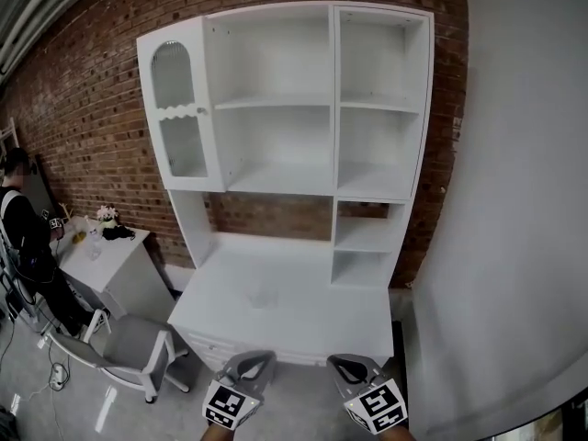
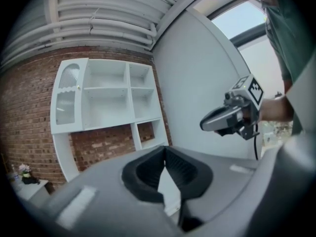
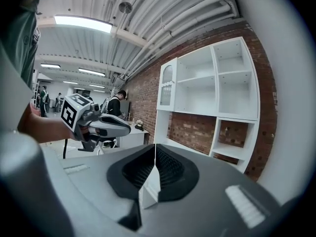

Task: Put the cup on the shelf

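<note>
A white shelf unit [image 1: 312,108] with a desk top [image 1: 303,292] stands against a brick wall. On the desk top there is a faint glassy shape [image 1: 262,296] that may be a clear cup; it is too dim to be sure. Both grippers are held low in front of the desk, well short of it. My left gripper [image 1: 248,366] is shut with nothing between its jaws, which meet at the tips [image 2: 165,154]. My right gripper [image 1: 352,367] is also shut and empty [image 3: 155,151]. Each gripper shows in the other's view: the right [image 2: 232,116] and the left [image 3: 96,124].
A glass-fronted door [image 1: 179,108] closes the shelf unit's upper left bay. A small white table [image 1: 110,255] with flowers and a grey chair [image 1: 129,343] stand at the left, with a person [image 1: 23,237] beside them. A grey wall [image 1: 524,200] runs along the right.
</note>
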The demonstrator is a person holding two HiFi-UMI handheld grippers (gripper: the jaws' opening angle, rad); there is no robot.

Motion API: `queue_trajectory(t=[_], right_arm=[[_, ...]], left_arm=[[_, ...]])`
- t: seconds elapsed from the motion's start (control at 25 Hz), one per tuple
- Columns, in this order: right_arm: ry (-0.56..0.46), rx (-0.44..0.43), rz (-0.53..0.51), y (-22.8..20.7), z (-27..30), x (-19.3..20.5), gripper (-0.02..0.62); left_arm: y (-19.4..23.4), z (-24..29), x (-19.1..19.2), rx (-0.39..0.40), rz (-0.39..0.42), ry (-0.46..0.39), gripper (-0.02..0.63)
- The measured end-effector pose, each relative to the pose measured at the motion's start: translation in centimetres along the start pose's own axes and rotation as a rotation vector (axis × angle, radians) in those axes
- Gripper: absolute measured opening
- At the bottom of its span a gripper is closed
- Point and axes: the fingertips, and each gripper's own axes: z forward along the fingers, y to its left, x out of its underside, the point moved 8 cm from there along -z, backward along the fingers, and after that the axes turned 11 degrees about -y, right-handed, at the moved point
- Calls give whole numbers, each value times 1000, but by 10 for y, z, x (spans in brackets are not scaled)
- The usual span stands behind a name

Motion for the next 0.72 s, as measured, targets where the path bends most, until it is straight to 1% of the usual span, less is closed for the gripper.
queue_trajectory(t=[0.2, 0.44, 0.56, 0.72], right_arm=[[14, -9, 3, -3, 37, 2, 11], [11, 8, -17, -18, 76, 0, 10], [11, 12, -19, -26, 89, 0, 11], [5, -15, -30, -41, 105, -4, 11]], left_arm=[[35, 8, 12, -1, -12, 3, 3], [74, 17, 27, 1, -17, -6, 3], [86, 22, 34, -2, -21, 4, 3], [97, 29, 37, -24, -24, 15, 3]])
